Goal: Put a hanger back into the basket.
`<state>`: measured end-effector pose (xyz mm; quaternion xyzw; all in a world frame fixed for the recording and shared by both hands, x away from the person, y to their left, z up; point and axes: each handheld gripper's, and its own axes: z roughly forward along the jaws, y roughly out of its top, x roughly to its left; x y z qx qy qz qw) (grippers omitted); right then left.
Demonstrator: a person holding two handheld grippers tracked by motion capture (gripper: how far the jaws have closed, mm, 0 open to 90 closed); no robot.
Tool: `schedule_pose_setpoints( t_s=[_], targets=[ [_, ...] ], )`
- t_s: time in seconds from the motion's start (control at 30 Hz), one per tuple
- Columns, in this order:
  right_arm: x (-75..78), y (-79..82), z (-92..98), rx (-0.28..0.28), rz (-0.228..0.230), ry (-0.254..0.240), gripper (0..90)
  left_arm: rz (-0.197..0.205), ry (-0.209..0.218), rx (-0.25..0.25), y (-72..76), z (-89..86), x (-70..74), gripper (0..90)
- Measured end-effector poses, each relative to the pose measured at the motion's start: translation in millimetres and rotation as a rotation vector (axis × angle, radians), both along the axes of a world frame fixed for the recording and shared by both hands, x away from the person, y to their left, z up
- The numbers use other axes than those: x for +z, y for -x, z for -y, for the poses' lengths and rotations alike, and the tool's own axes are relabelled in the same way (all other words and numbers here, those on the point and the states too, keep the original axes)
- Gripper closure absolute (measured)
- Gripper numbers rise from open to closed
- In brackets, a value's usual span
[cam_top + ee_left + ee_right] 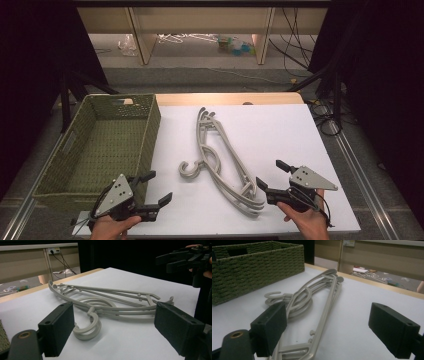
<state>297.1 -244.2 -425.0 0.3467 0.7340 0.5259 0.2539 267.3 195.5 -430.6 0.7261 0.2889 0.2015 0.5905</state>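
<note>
A stack of grey plastic hangers (220, 160) lies flat in the middle of the white table, hooks (192, 170) curling toward the left. My left gripper (157, 186) is held near the front left edge, open and empty, aimed at the hangers (105, 305). My right gripper (272, 174) sits at the front right, also open and empty, close beside the hangers' near end (312, 315). In the left gripper view the right gripper (172, 261) shows at the upper right.
A green woven basket (145, 135) with nothing in it stands at the table's left side, its wall (254, 270) beside the hangers. The table's wooden far edge (225, 98) runs behind. Cables and shelving with clutter lie on the floor beyond.
</note>
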Motion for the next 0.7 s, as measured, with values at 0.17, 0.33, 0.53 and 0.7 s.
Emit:
schedule_pose_setpoints(
  t_s=[0.17, 0.33, 0.53, 0.7],
  targets=[
    [-0.2, -0.5, 0.4, -0.01, -0.005, 0.004, 16.1, -0.013, 0.009, 0.004, 0.7, 1.1, -0.6, 16.3],
    [0.4, -0.3, -1.7, -0.016, -0.013, 0.009, 16.4, 0.002, 0.007, -0.008, -0.4, 1.3, -1.0, 16.2],
    [3.1, -0.7, -9.5, 0.008, -0.019, 0.029, 17.6, -0.004, -0.003, 0.0, 0.0, 1.1, -0.8, 16.2],
    [6.6, -1.5, -18.6, 0.038, -0.024, 0.054, 18.4, -0.003, -0.005, -0.001, 0.3, 1.3, -0.9, 16.2]
  ],
)
